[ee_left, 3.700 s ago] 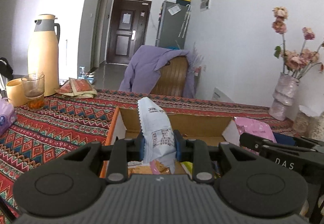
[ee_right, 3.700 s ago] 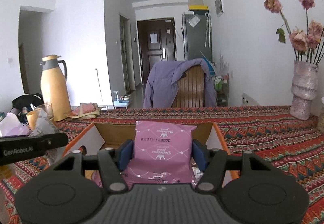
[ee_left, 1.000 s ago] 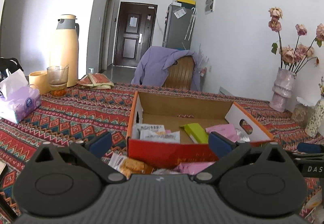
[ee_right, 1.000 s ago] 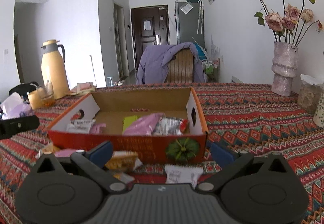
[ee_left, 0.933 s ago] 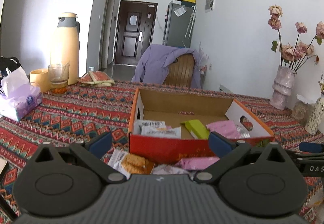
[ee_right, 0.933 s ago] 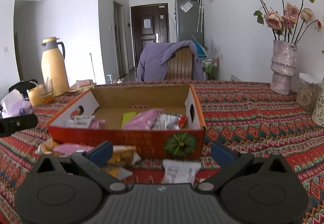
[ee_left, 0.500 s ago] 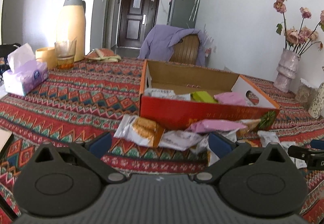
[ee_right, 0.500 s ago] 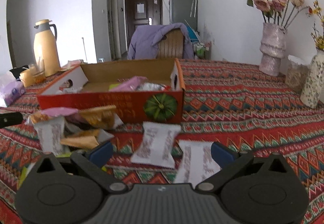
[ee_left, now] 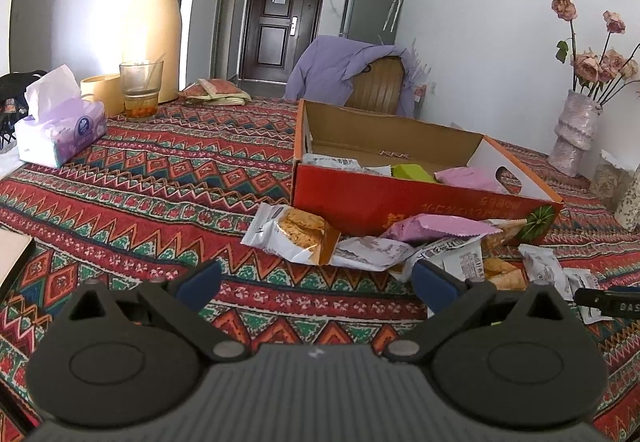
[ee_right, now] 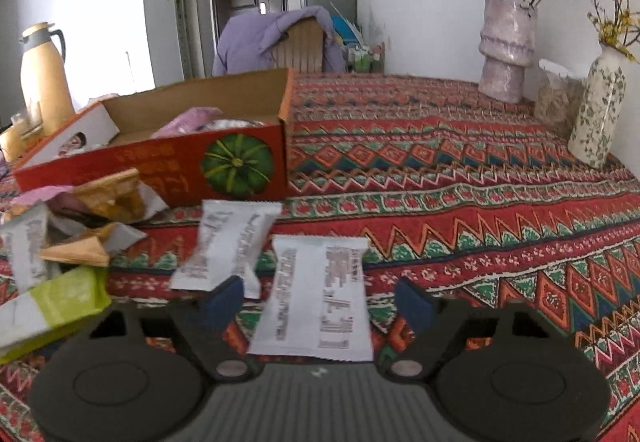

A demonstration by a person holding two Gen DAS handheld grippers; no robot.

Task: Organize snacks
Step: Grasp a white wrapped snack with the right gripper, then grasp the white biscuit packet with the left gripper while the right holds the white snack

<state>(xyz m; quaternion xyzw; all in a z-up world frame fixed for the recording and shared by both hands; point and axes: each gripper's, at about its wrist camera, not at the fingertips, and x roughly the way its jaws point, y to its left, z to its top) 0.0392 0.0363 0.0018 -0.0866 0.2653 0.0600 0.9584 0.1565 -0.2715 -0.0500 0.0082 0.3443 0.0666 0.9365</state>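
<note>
A red cardboard box point(ee_left: 400, 198) with a pumpkin picture point(ee_right: 236, 162) holds pink, green and white snack packets. Loose packets lie in a pile before it: a cracker packet point(ee_left: 296, 234), a pink packet point(ee_left: 436, 226), and a green one point(ee_right: 60, 302). My left gripper point(ee_left: 316, 284) is open just short of the pile, with only tablecloth between its fingers. My right gripper point(ee_right: 318, 301) straddles a white packet point(ee_right: 320, 298) lying on the cloth. Its jaws are closing, and a gap shows on both sides of the packet. A second white packet point(ee_right: 228, 242) lies just to the left.
On the patterned tablecloth stand a tissue box point(ee_left: 60, 130), a glass point(ee_left: 141, 88) and a yellow thermos point(ee_left: 154, 34) at the far left. Two vases point(ee_right: 506, 50) point(ee_right: 598, 110) stand at the far right. A chair draped in purple cloth point(ee_left: 348, 70) is behind the box.
Both grippers let go of their packets over the box, then drew back and sank toward the pile in front of it. The right jaws have narrowed around the white packet.
</note>
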